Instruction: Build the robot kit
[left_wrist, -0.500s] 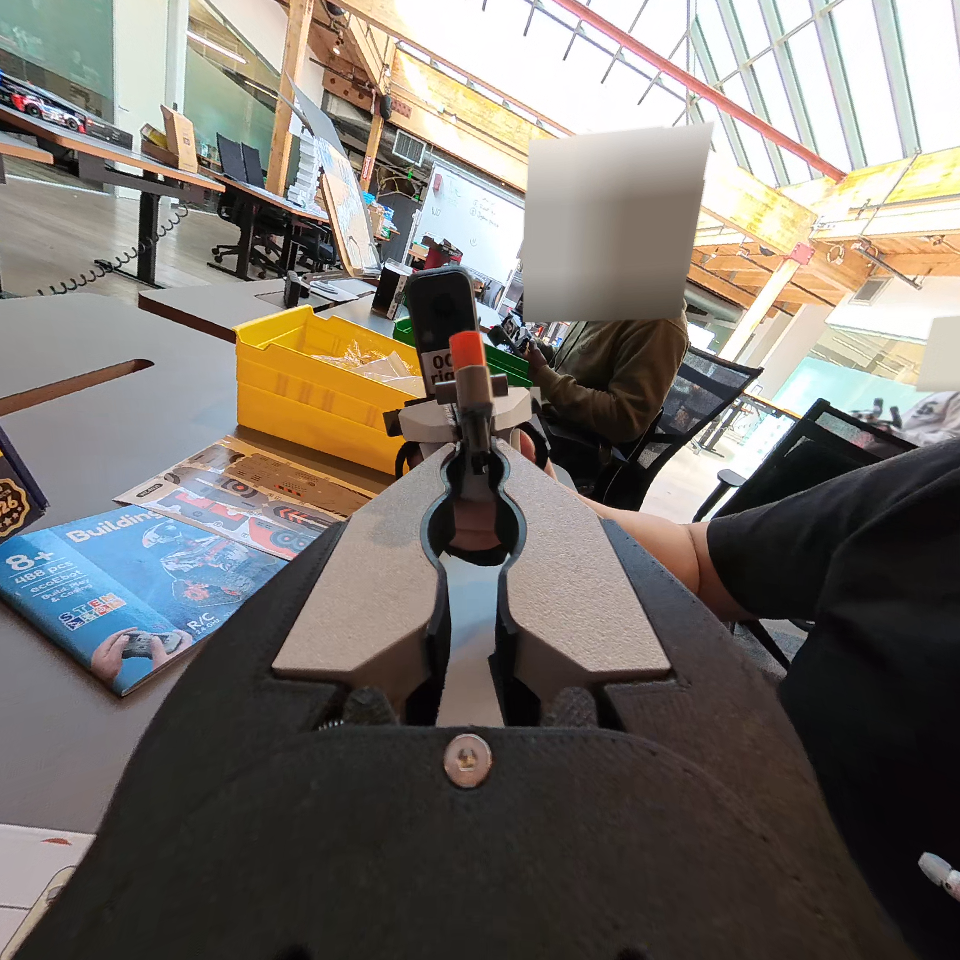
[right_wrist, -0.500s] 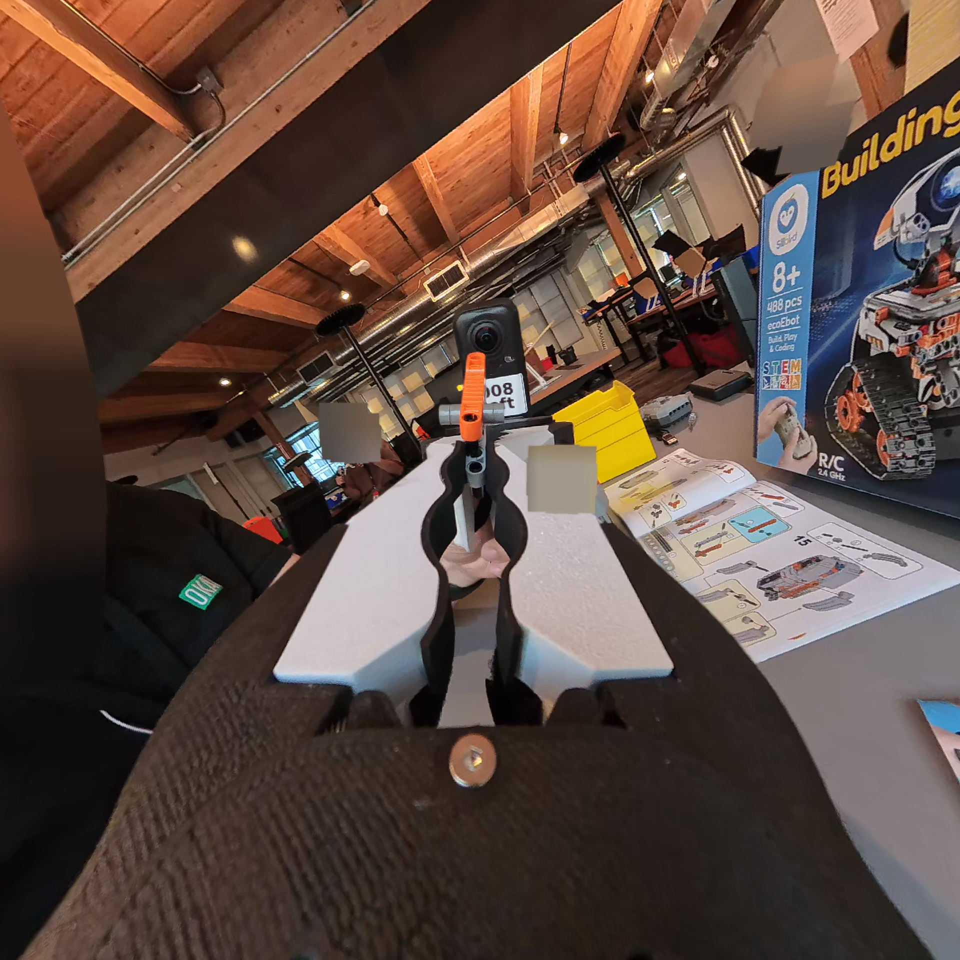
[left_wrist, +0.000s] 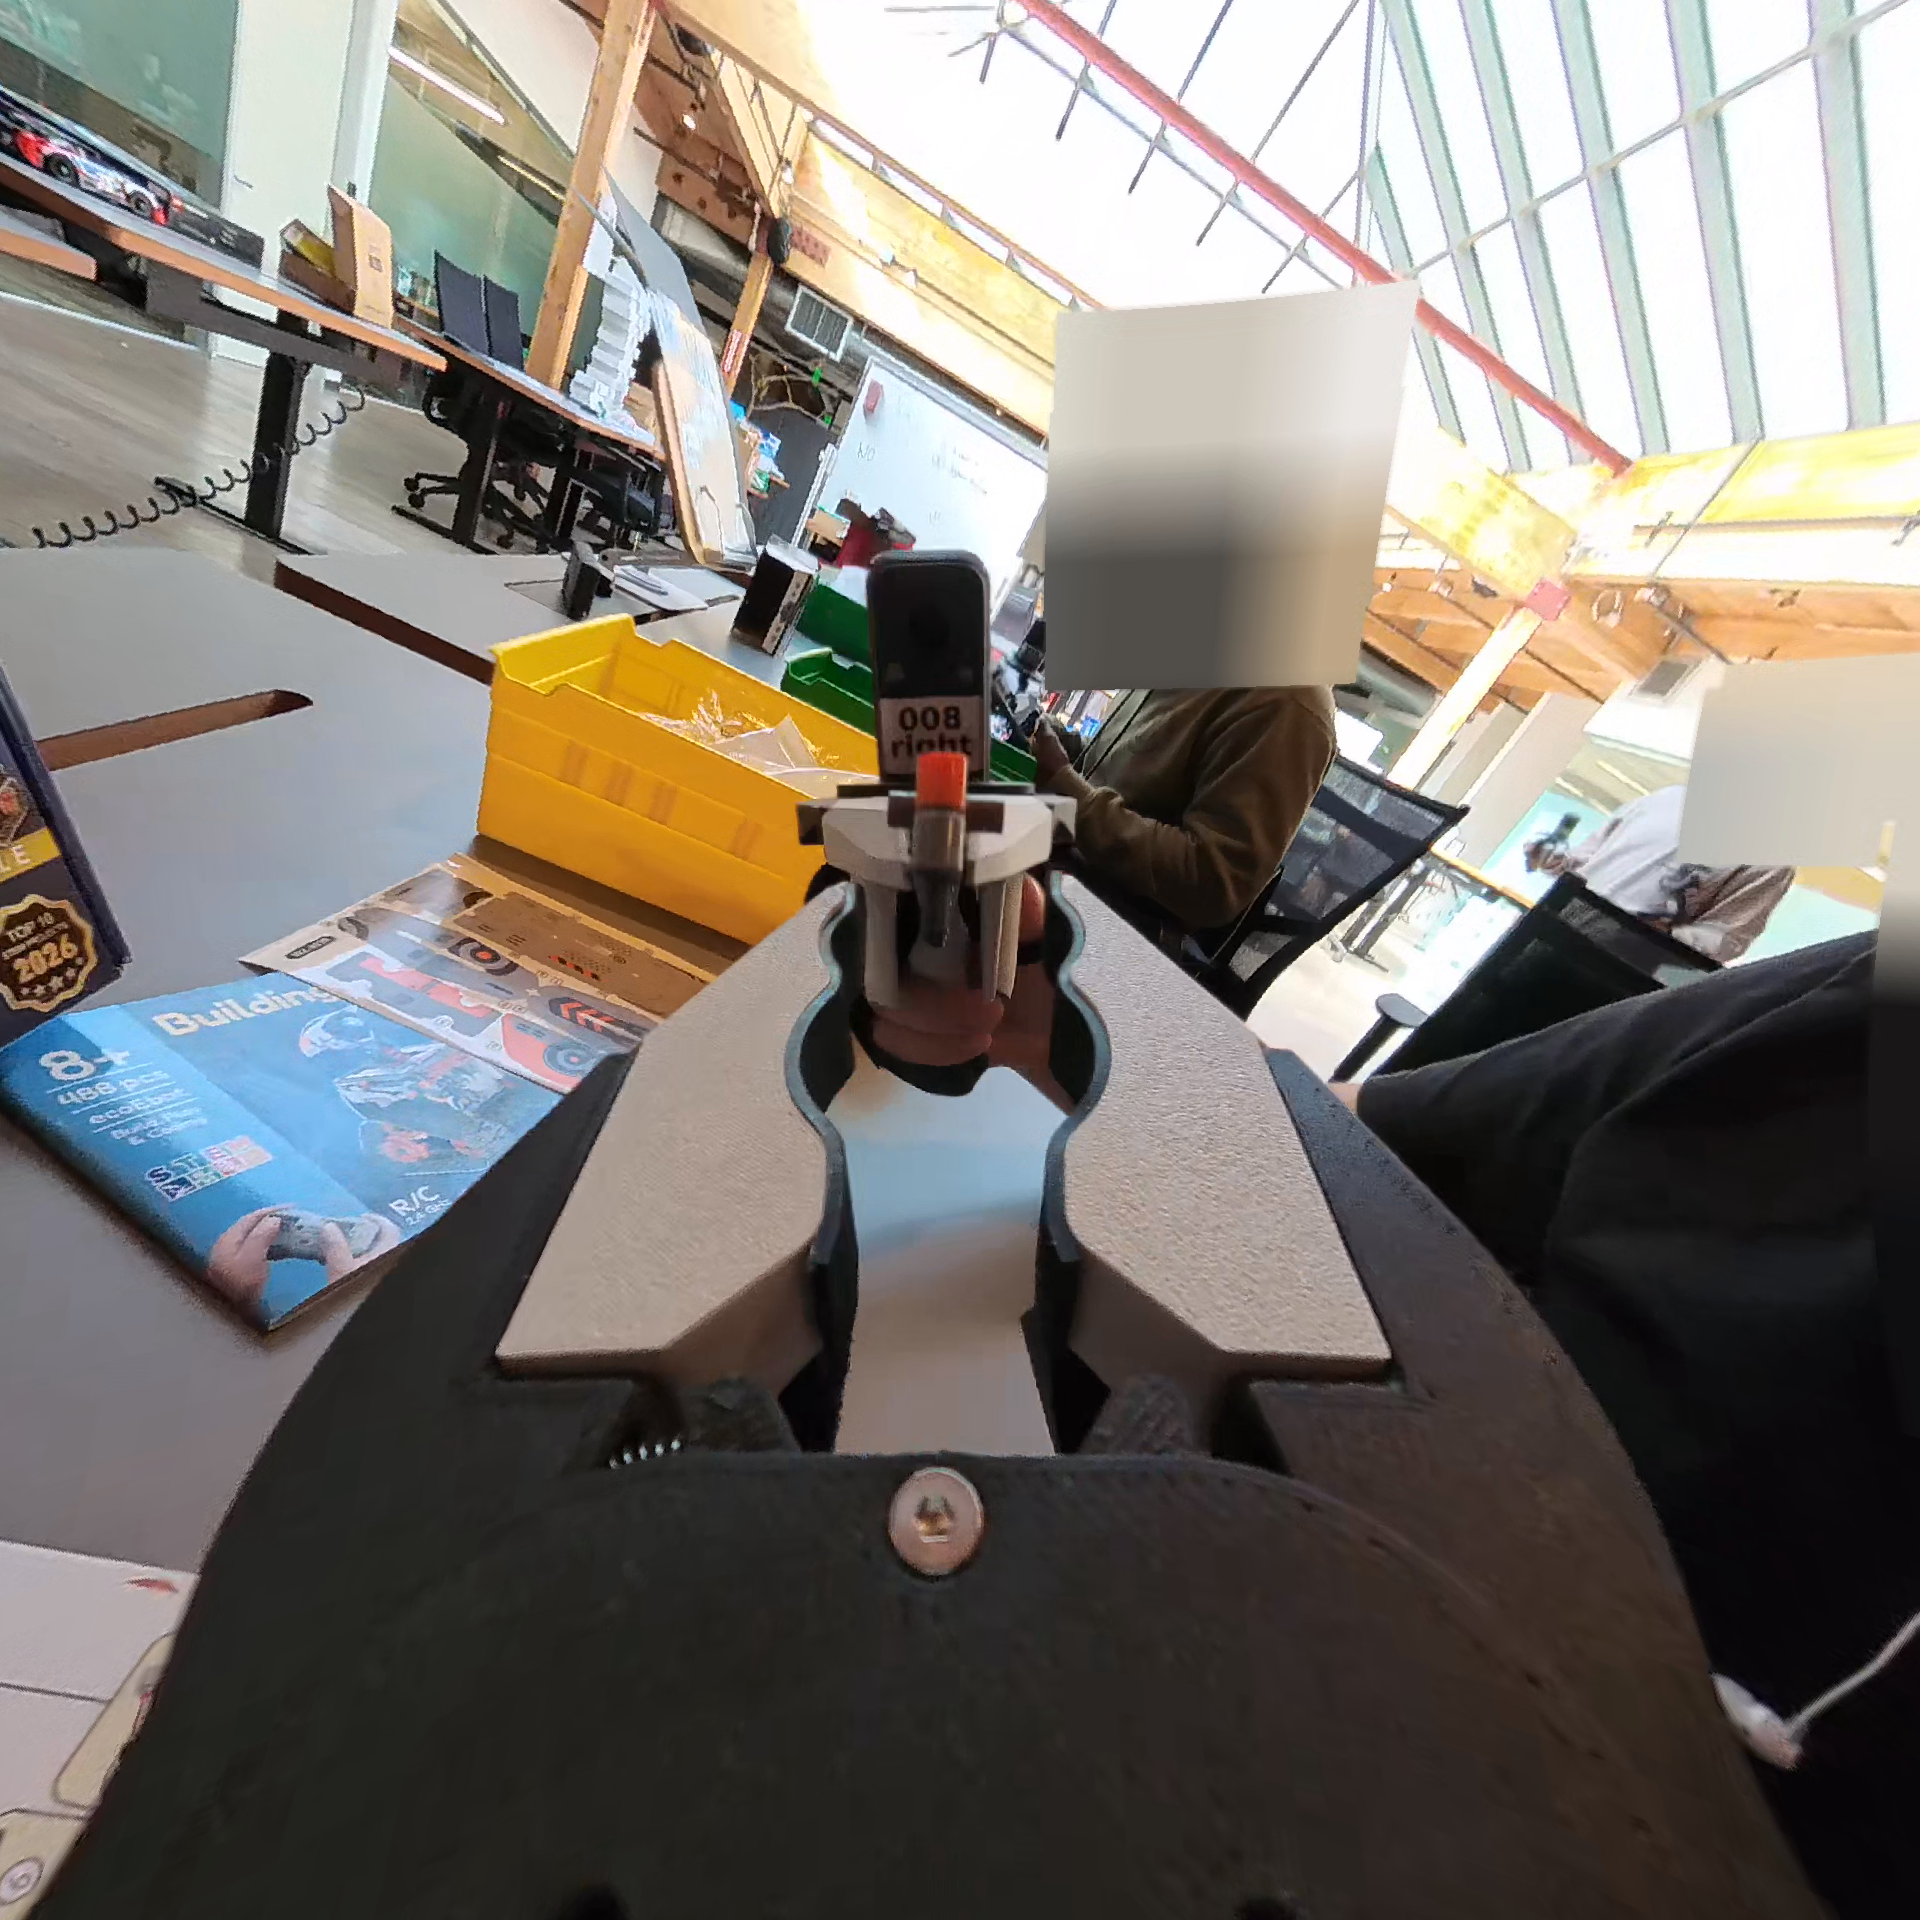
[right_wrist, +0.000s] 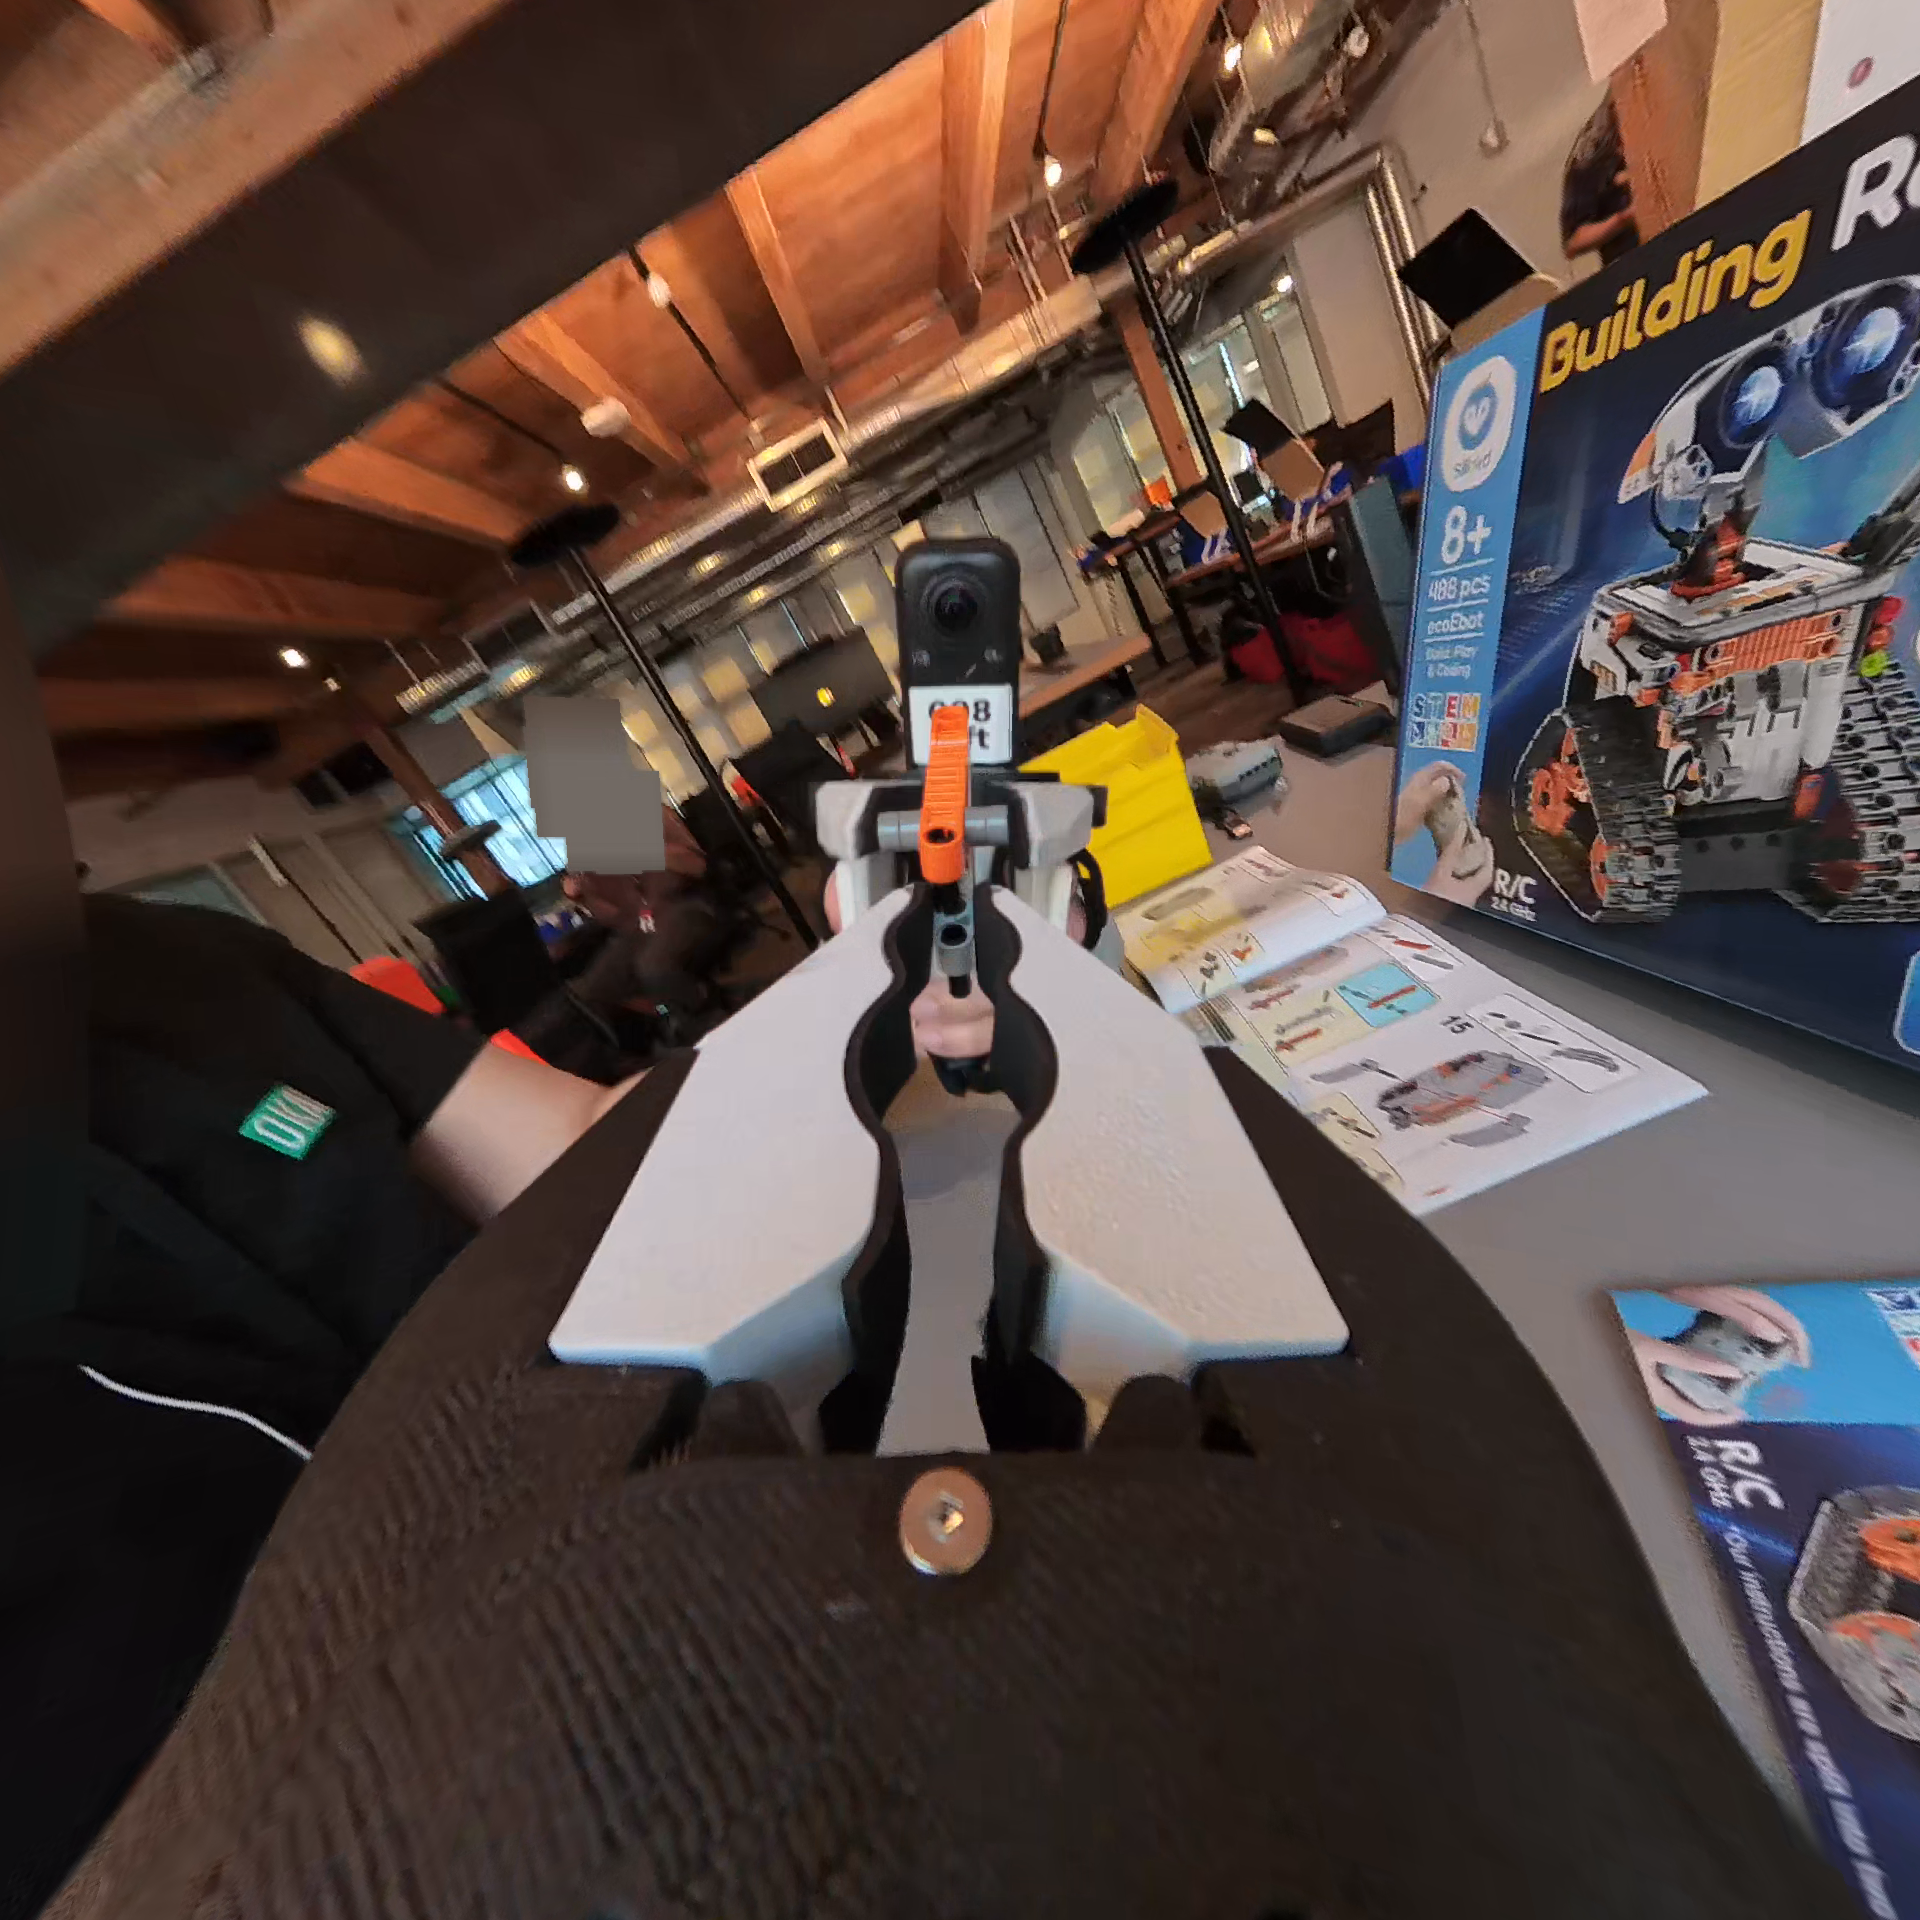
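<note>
Left gripper (left_wrist: 940, 925): jaws spread, gripping nothing. Right gripper (right_wrist: 951, 935): jaws clenched on orange-grey brick piece (right_wrist: 943, 821), centre frame, above surface (right_wrist: 1558, 1195).

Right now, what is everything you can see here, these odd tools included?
brick piece: one, orange and grey, pinched in the right gripper
yellow bin: one, yellow, on the table, clear bags inside
green bin: one, green, behind the yellow bin
toy box: one, blue, standing on the table
open booklet: one, white, flat in front of the toy box
closed booklet: one, blue, flat on the table
printed sheet: one, pale, between closed booklet and yellow bin
table: one, grey
seated person: one, olive top, beyond the bins
left gripper: one, grey fingers apart, facing the right gripper
right gripper: one, grey fingers closed on the brick piece
</note>
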